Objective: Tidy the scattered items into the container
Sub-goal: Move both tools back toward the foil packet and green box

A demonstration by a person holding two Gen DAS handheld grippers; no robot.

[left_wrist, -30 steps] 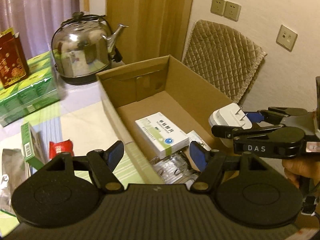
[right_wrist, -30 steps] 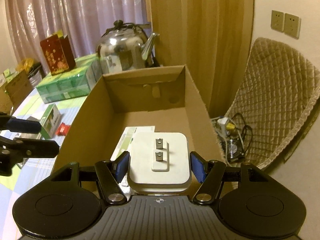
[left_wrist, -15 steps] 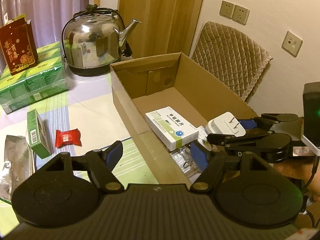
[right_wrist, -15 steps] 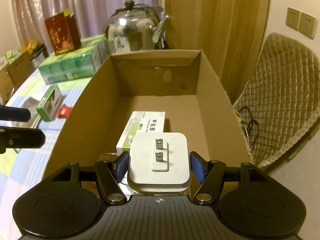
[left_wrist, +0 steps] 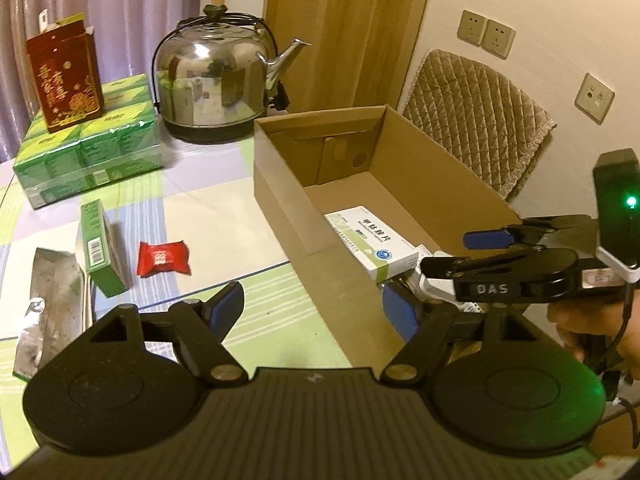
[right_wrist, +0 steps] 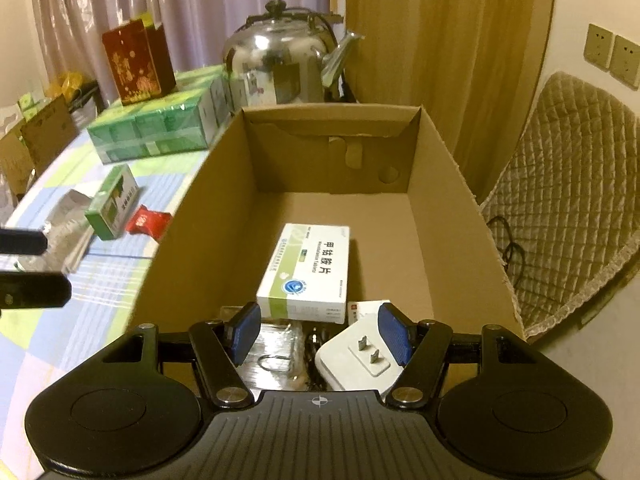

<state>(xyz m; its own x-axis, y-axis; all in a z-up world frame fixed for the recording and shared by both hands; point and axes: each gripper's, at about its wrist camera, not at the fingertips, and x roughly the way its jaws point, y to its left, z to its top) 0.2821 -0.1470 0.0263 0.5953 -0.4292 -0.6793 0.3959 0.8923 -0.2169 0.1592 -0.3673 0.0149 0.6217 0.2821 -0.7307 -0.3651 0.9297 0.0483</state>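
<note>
Fingers point(right_wrist: 394, 330) spread above cardboard box point(right_wrist: 452, 200): white charger point(right_wrist: 360, 360), medicine box point(right_wrist: 310, 272) inside

Steel kettle point(left_wrist: 216, 80) at table's far edge, beside shrink-wrapped green packs point(left_wrist: 88, 148) with a red carton point(left_wrist: 64, 80) upright on top. Quilted chair cushion point(left_wrist: 476, 120) against wall, wall sockets point(left_wrist: 486, 34) above.

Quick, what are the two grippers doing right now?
Left gripper: open, holding nothing.
Right gripper: open, the white plug lies loose in the box.

dim warm indoor light, fisheye-bent edges (kettle point(left_wrist: 216, 80) glares).
</note>
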